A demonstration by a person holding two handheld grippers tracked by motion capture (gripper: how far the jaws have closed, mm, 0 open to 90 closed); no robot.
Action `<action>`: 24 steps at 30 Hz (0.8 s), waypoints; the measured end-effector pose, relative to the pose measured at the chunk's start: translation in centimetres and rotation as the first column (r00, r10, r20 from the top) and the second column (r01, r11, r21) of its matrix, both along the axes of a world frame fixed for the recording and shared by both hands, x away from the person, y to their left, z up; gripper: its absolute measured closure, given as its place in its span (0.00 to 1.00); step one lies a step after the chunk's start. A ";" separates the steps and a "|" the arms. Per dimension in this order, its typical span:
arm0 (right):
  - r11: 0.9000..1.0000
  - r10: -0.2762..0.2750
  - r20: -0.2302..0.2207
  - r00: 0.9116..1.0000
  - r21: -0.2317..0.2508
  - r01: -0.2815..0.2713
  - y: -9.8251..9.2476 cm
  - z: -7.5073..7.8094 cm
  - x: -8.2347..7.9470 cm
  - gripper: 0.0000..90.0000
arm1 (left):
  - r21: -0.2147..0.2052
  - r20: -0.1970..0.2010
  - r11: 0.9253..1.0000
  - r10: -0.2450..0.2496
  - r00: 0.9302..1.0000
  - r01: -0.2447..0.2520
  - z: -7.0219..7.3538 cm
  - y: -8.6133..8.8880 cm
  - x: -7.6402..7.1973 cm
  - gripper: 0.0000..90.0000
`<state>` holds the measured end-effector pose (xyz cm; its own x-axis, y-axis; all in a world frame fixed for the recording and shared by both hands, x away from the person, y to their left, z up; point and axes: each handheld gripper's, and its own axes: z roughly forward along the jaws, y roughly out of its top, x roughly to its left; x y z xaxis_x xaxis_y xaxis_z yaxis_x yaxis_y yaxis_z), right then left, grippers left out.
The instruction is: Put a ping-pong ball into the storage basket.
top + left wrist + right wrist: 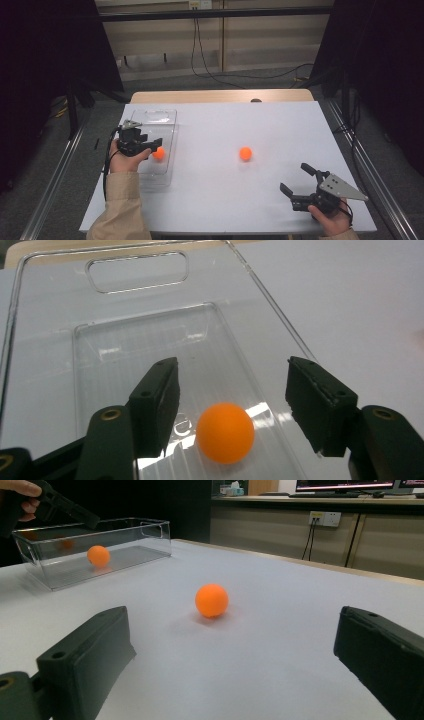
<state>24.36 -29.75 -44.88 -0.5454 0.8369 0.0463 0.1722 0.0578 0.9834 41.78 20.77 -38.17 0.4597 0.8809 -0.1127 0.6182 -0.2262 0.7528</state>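
1. Your left gripper (150, 146) hangs over the clear plastic bin (167, 116) at the table's left side. Its jaws stand apart with an orange ball (225, 432) between them, and neither pad touches it. It reads as released, the ball resting on the bin floor.
2. Your right gripper (296, 179) sits low near the front right of the white table (280, 125), jaws spread wide, nothing between them.
3. A second orange ball (245, 153) lies loose on the open table, well apart from the bin and ahead of your right gripper. The right gripper view looks straight at it (212, 600).
4. Handling, as a judgement: this looks like a light, hollow, hard-shelled ball. It is smooth and will roll off at the least nudge. Expect it to squirt out if the pads close off-centre.
5. Where to take hold: across the widest part, one pad on each side, coming down from above so the table stops it from rolling away. A light squeeze should do.
6. Hard to make out: the bin walls are nearly invisible from above, so its rim height is easy to misjudge.
7. In the high view your left hand (125, 161) and the gripper body cover part of the bin's near end.
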 end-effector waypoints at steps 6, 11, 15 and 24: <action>1.000 0.001 -0.001 1.000 -0.001 -0.001 0.0 0.0 0.0 0.02 | -0.007 0.011 1.000 -0.024 1.000 0.024 0.7 -0.8 -0.3 0.36; 1.000 0.001 0.000 1.000 0.000 -0.001 0.0 0.0 0.0 0.02 | -0.013 0.022 0.999 -0.050 0.999 0.050 1.2 -1.6 -0.5 0.32; 1.000 0.001 0.001 1.000 -0.002 -0.001 0.0 0.0 0.0 0.02 | -0.021 0.022 0.998 -0.065 0.998 0.065 1.4 -2.3 -0.7 0.29; 1.000 0.002 -0.003 1.000 -0.001 -0.002 0.0 0.0 0.0 0.02 | -0.019 0.019 0.995 -0.098 0.995 0.098 1.4 -3.7 -0.8 0.23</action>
<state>24.39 -29.71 -44.87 -0.5471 0.8358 0.0472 0.1750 0.0591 0.9828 40.99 17.07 -36.76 0.5457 0.8292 -0.1208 0.5799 -0.2697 0.7688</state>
